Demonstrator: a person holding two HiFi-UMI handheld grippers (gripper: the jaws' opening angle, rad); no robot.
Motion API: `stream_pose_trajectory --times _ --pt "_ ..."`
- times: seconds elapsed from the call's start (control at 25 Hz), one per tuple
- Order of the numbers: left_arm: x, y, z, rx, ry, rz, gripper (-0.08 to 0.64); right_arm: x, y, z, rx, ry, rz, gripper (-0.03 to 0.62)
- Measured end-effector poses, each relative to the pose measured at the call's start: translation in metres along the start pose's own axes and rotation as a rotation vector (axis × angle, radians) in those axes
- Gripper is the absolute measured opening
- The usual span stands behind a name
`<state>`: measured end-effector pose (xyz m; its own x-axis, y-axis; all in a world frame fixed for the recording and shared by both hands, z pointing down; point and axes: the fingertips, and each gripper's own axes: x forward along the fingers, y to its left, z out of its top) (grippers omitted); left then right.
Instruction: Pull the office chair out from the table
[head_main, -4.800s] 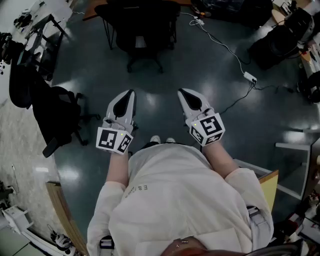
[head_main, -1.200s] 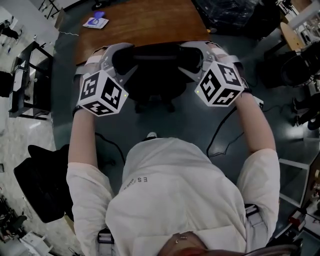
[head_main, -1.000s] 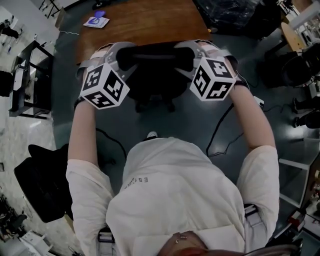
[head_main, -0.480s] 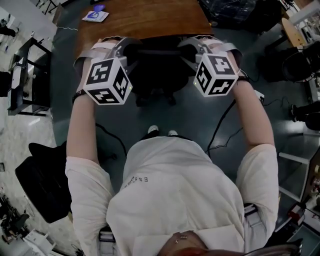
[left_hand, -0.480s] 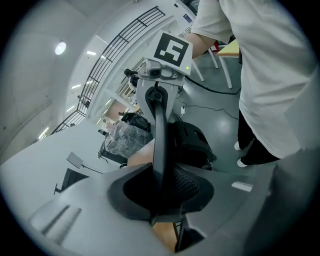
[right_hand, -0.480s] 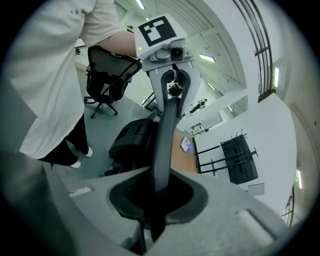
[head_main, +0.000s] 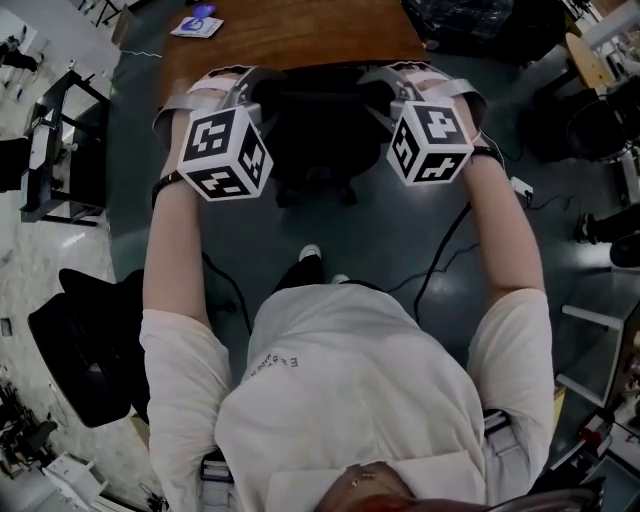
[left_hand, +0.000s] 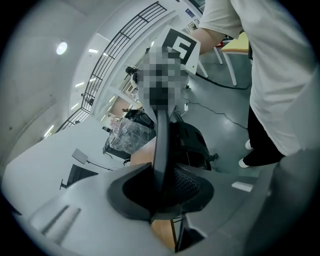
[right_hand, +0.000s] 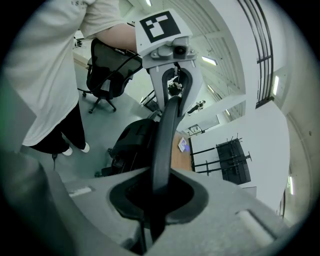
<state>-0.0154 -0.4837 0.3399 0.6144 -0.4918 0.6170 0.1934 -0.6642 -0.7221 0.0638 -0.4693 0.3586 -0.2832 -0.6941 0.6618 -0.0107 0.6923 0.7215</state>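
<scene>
In the head view both bare forearms reach straight ahead from the person's white shirt (head_main: 340, 400), elbows nearly locked. The left gripper (head_main: 245, 88) and the right gripper (head_main: 392, 85) are turned inward, one on each flank of the office chair (head_main: 315, 135). The chair stands pushed in at the wooden table (head_main: 290, 35), its black backrest (head_main: 315, 100) just beside the table's near edge. From this height the fingertips merge into the dark backrest, so the hold itself cannot be made out here. The view does show the wider floor: a trailing cable (head_main: 440, 255), a second chair (head_main: 90, 350) well apart at lower left, and what looks like a sheet of paper (head_main: 195, 22) on the table's far corner. The left gripper view settles what the head view leaves open. The left gripper's (left_hand: 162, 187) jaws, which have just been closing, clamp the dark rim of the backrest, which rises between them with a patch of mesh on its right side. The right gripper's marker cube shows across the chair, and the person's torso and dark trouser leg fill the right side. A sliver of the tabletop shows beneath the jaws. The right gripper view mirrors this. The right gripper's (right_hand: 160, 195) jaws, also just closed down, pinch the opposite rim of the backrest. The left gripper faces it at the far end of that rim, and the table and its paper lie beyond.
</scene>
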Motion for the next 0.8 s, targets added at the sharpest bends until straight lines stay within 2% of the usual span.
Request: stream_pose_trajectory --times 0.52,0.8 --pt "-0.038 -0.048 0.034 -0.066 0.037 0.001 0.121 -0.044 0.046 0.021 -0.013 -0.065 0.032 0.025" --pt "-0.072 -0.089 0.065 -0.047 0.035 0.006 0.117 -0.084 0.086 0.036 -0.02 -0.062 0.009 0.025"
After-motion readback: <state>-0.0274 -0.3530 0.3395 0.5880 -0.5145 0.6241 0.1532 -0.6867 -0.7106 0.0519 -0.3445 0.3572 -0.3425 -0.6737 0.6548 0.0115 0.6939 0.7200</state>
